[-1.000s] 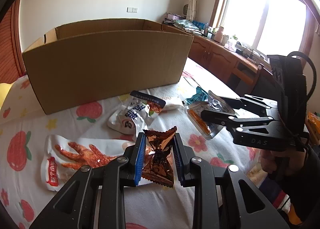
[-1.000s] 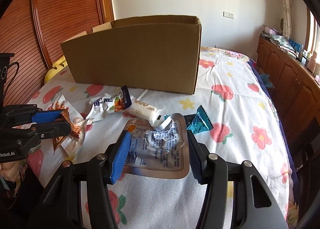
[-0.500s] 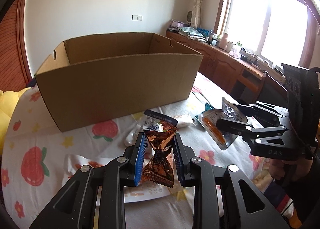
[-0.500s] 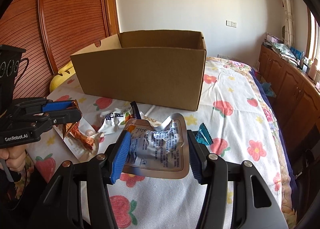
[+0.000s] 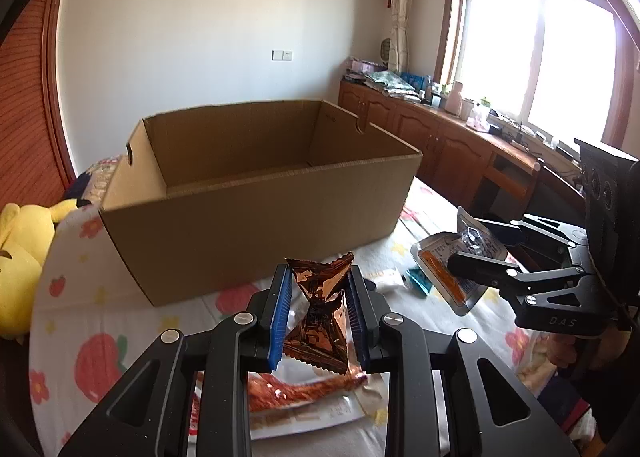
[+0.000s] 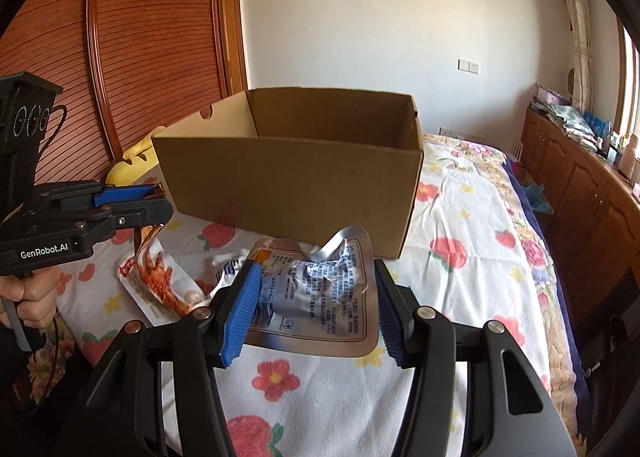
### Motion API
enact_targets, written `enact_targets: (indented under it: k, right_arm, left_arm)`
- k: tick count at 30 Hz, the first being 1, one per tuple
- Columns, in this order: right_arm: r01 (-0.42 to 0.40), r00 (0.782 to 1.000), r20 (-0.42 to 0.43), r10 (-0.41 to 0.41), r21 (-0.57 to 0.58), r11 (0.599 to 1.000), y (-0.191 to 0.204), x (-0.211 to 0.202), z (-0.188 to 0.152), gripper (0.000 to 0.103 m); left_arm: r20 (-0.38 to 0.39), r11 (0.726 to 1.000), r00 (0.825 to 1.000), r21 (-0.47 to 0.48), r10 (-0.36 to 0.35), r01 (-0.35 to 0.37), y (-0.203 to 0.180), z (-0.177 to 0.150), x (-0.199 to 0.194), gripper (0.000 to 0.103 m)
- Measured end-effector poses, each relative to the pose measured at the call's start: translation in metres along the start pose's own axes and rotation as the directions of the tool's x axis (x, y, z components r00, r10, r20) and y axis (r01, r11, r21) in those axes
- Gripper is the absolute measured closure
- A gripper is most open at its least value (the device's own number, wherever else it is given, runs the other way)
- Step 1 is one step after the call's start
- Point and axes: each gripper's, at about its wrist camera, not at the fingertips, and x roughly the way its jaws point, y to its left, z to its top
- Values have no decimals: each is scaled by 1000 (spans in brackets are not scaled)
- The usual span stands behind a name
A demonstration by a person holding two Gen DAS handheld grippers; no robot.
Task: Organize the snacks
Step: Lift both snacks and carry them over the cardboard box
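With a snack pinched in each of my claws, I hold both loads above the flowered bedspread (image 6: 460,217) and short of the open cardboard box (image 5: 256,233). My left claw (image 5: 318,315) is drawn narrow around a crinkled copper foil packet (image 5: 320,313), its blue pads pressing the wrapper at the waist so the two ends flare above and below. My right claw (image 6: 312,307) stands at a middling width, clamped across a silver foil pouch (image 6: 320,289) whose upper corner curls forward; in the left wrist view the same pouch shows an orange strip on its other face. Just below my left claw lies a white packet printed with a red chicken foot (image 6: 156,277), flat on the bedspread, and near it a crumpled white and blue wrapper (image 6: 228,269) and a small teal sachet (image 5: 418,281) lie loose as well. The box sits farther back on the bed, its near wall facing me, and what I can see of its inside looks bare, though its floor is mostly hidden. A yellow plush toy (image 5: 20,249) rests by the box's left end. By my reckoning the sorting is at an early stage: two snacks are in hand but not yet boxed, and at least three more wait on the bed.
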Motion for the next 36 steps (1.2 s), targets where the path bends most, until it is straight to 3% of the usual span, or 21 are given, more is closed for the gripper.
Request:
enact_targets:
  k: [13,27,36]
  right_arm:
    - [-7,997,78,12,-58,998,4,5,45,47]
    - [-30,991,123,45,-120,992,7,38,96,47]
    - [-59,991,111,71,-105,993,7,70,111,47]
  left_arm:
    - [60,998,997,35,52,-54,7,30,11,75]
    - [57,991,992,61,114,-117,20,49,28,75]
    - [38,989,991,59,132,-134,29,61,49,75]
